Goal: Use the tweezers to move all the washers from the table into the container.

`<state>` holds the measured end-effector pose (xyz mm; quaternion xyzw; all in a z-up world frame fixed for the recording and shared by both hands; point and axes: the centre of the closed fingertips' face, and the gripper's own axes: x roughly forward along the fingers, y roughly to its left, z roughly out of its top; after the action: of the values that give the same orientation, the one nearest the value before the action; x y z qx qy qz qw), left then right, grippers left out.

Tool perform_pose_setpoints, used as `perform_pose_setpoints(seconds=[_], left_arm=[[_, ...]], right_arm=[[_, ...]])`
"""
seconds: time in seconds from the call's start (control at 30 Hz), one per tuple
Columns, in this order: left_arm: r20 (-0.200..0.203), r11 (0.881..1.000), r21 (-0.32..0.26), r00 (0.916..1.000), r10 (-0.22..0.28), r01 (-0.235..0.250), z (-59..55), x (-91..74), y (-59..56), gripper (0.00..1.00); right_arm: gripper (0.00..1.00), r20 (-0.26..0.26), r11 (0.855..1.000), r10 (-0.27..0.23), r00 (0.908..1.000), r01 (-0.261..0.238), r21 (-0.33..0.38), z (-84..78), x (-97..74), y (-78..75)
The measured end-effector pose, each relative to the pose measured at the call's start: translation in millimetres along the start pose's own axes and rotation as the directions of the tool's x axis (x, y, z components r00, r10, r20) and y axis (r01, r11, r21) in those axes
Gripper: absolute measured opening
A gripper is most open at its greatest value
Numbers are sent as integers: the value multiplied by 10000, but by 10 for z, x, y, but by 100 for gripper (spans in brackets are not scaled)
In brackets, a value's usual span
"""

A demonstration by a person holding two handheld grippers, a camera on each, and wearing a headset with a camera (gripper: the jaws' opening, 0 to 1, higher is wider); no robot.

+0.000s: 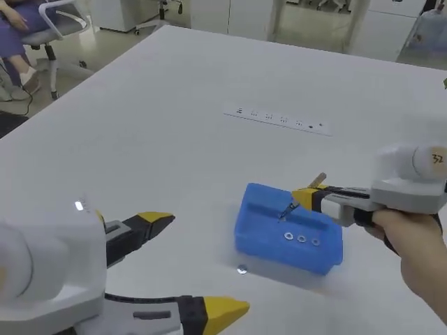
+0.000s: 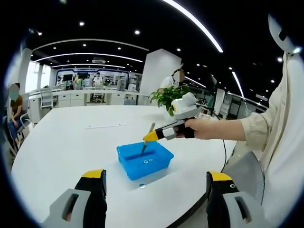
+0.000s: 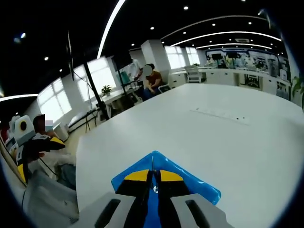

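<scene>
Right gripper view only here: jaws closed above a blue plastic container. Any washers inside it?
Observer: Yes, the head view shows three small metal washers in a row on the blue plastic container's floor.
Operator: Any left on the table?
Observer: One washer lies on the white table, just off the container's near wall.
Operator: And the left gripper?
Observer: The left gripper is open, empty, clear of the container.
</scene>
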<state>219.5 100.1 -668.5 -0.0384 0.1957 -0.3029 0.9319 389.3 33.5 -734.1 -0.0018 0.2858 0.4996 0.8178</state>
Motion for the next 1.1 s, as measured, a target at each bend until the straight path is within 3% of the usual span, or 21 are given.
perform_pose_setpoints(seconds=[0.27, 0.77, 0.97, 1.1], left_arm=[[-61, 10000, 35, 10000, -25, 26, -2, 11, 0, 88], [-90, 10000, 22, 10000, -34, 34, -18, 20, 12, 88], [-89, 10000, 30, 9999, -62, 62, -12, 28, 1, 88], [-140, 10000, 44, 9999, -86, 87, -21, 39, -12, 88]], right_arm=[[2, -729, 10000, 51, 9973, -56, -61, -212, 147, 19], [2, -974, 9970, 79, 9952, -153, -752, -253, 122, 89], [2, -446, 9944, -155, 9989, 107, -1049, -147, 12, 105], [2, -31, 9952, 3, 10000, -6, -980, -50, -113, 191]])
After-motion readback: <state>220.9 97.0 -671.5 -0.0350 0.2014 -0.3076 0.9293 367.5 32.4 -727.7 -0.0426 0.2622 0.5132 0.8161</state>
